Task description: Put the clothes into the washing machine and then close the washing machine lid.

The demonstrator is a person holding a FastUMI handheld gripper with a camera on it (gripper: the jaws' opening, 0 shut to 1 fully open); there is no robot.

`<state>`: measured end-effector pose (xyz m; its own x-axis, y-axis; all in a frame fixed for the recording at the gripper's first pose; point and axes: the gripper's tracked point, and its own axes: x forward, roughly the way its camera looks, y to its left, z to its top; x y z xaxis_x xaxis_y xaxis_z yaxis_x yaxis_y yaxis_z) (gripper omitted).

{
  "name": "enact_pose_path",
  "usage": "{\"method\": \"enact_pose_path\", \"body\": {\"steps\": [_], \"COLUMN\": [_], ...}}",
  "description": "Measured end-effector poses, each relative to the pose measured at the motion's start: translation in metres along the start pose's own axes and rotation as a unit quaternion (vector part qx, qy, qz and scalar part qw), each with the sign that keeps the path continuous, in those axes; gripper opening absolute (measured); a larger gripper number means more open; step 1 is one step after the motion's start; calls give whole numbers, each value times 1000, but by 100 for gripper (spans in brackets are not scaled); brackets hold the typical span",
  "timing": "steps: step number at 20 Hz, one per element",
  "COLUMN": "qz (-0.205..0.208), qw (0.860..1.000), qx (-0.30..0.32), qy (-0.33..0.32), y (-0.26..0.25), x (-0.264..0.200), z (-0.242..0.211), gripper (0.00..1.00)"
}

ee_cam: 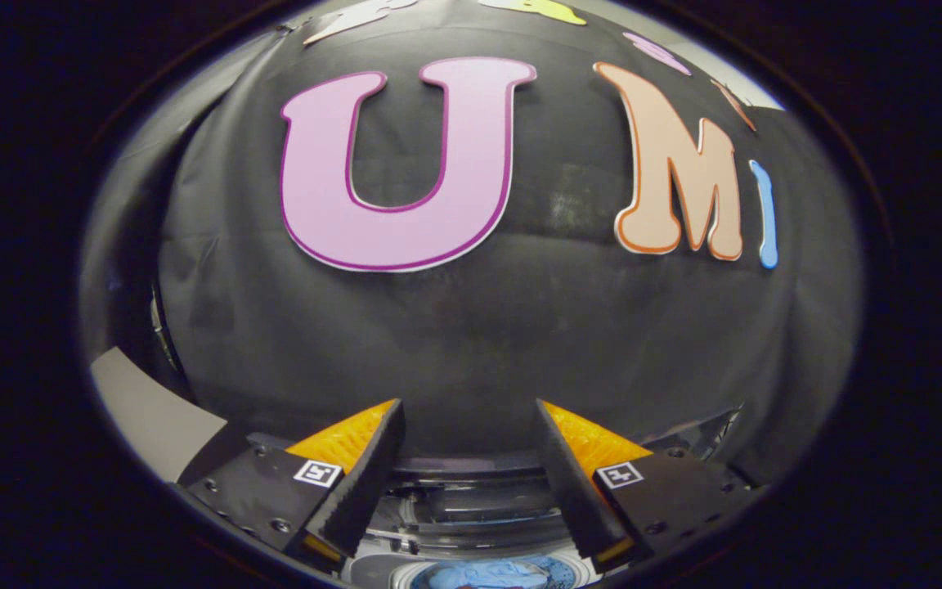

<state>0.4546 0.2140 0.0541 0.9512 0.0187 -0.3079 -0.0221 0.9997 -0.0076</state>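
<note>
We see the clothes [483, 575] as a crumpled heap of blue fabric, a lighter blue fold lying over a darker patch with small pale marks. They lie low down inside the washing machine [471, 523], in its round drum, below and between the two fingers of the tongs [469, 409].

The washing machine is a top-loader with a pale rim around the drum mouth; just behind the drum opening we make out grey and silvery bands — the lid [471, 499] standing raised, as far as we can tell, though the fingers hide its sides. Nothing lies over the drum mouth.

The tongs are spread wide, with nothing between the fingers; they hang above the washing machine and touch neither the clothes nor the lid. Each finger carries a small square printed marker on its flat upper block.

Behind the washing machine the booth's wall of black cloth [471, 343] rises and takes up nearly everything beyond the fingers. To the left of the washing machine a pale flat panel [152, 413] slants in beside the cloth — we cannot tell what it belongs to. To the right of the washing machine, just past the right finger, a bit of shiny metal [708, 429] shows under the cloth's lower edge.
</note>
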Motion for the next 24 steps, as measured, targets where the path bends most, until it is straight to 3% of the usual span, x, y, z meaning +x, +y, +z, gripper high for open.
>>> {"method": "enact_pose_path", "body": {"steps": [24], "qz": [6], "qw": [1000], "qx": [-15], "qy": [13], "y": [-8], "x": [-101], "z": [-32], "gripper": [97]}}
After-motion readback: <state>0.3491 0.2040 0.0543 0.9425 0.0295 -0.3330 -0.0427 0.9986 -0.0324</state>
